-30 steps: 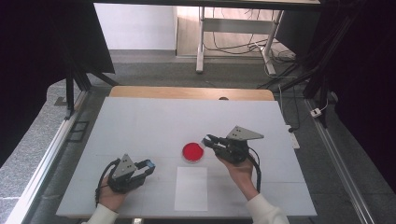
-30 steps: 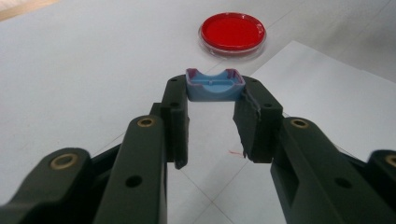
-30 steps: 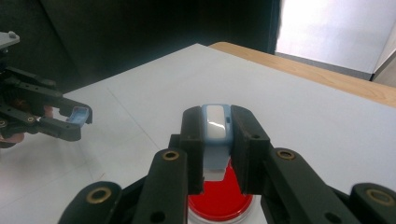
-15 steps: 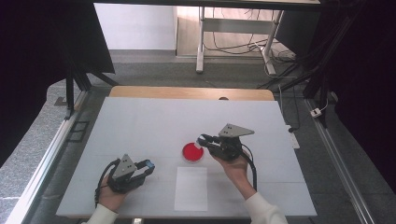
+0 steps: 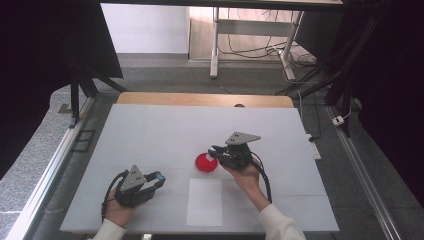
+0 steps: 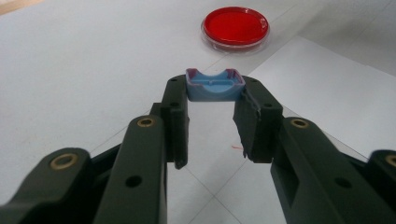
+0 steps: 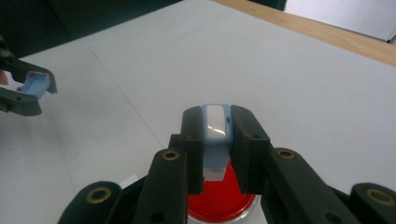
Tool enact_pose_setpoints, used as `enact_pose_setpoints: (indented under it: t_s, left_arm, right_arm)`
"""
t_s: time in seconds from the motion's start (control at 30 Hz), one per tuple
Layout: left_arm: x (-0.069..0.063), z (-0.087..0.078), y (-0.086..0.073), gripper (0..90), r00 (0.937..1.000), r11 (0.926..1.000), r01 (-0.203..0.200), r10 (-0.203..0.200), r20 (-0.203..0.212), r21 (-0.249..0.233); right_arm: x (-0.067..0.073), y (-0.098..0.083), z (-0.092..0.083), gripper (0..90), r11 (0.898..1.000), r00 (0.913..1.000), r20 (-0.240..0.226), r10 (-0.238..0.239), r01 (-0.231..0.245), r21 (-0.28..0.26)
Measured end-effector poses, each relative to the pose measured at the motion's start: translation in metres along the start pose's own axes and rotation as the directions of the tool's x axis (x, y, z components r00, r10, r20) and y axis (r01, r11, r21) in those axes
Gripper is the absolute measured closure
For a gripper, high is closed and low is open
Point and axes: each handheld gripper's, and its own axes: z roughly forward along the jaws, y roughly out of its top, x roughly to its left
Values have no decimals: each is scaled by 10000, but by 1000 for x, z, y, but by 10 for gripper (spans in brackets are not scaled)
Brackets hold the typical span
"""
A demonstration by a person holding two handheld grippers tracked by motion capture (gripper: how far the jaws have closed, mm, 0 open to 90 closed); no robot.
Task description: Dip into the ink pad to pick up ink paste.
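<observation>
The red petri dish (image 5: 206,163) sits near the middle of the tabletop (image 5: 150,130). The right gripper (image 5: 214,150) hovers over it, clamped on a small light-blue piece (image 7: 215,135). Near the front edge, the left gripper (image 5: 159,177) pinches a blue cap (image 6: 215,85).

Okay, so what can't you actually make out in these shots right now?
- Right gripper view: the red dish is partly hidden behind the right gripper and cut off by the bottom edge.
- Right gripper view: the pale blue-edged piece sits clamped between the jaws, so its sides are covered.
- High view: the blue piece in the left gripper is too small to identify.
</observation>
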Motion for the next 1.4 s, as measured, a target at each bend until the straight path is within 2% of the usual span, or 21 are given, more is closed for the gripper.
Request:
enact_pose_setpoints:
  t_s: [0.27,0.8,0.93,1.03,1.4]
  left_arm:
    - [-1,1,0,657,10000,10000,8,-8,20,26]
    - [0,1,0,657,10000,10000,34,-34,21,26]
    - [0,1,-1,657,10000,10000,36,-36,14,34]
    - [0,0,-1,657,10000,10000,48,-48,-7,16]
    - [0,0,-1,657,10000,10000,45,-45,-6,28]
  right_arm:
    - [-1,-1,14,752,9982,9997,-22,-224,225,550]
    - [1,-4,29,752,9914,9976,115,-682,665,1125]
    - [2,-5,32,752,9914,9977,133,-665,646,1141]
    - [2,-7,35,752,9875,9969,163,-765,735,1394]
    - [2,-8,36,752,9875,9968,174,-778,746,1385]
